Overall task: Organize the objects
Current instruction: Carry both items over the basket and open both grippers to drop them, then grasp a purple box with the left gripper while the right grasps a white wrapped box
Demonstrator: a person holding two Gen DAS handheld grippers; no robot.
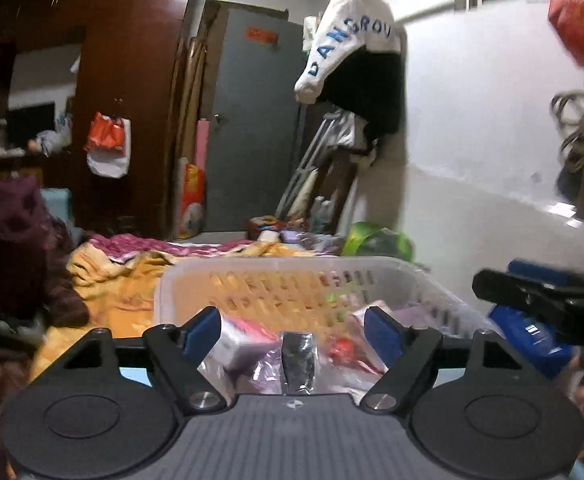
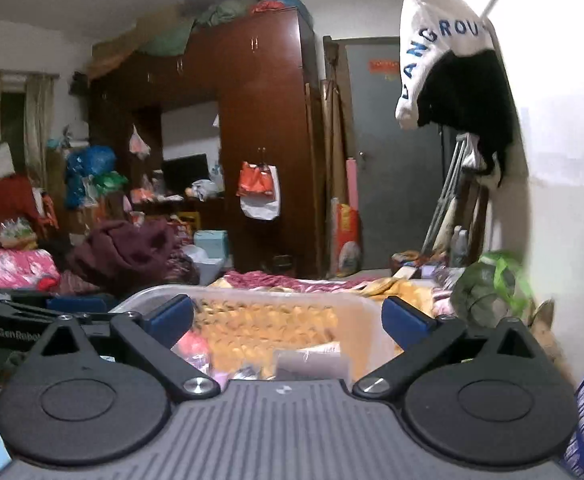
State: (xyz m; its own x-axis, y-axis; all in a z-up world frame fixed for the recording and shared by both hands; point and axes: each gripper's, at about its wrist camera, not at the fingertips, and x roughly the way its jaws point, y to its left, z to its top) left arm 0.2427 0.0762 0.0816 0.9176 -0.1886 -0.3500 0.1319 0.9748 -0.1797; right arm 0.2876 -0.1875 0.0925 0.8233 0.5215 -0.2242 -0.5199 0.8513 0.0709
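A white slotted plastic basket (image 1: pixel 292 270) sits on the bed, holding several small items: a white and pink box (image 1: pixel 237 340), a red item (image 1: pixel 342 348) and clear plastic wrapping. My left gripper (image 1: pixel 294 330) is open and empty, its blue pads over the basket's near side. The right gripper shows at the right edge of the left wrist view (image 1: pixel 540 296), beside a blue package (image 1: pixel 532 336). In the right wrist view my right gripper (image 2: pixel 287 316) is open and empty over the same basket (image 2: pixel 251 294), with a pink item (image 2: pixel 191 346) below.
An orange blanket (image 1: pixel 119 280) covers the bed. A maroon garment pile (image 2: pixel 131 250) lies to the left. A green bag (image 2: pixel 488 284) sits by the white wall on the right. A wardrobe (image 2: pixel 267 140) and grey door (image 2: pixel 392 152) stand behind.
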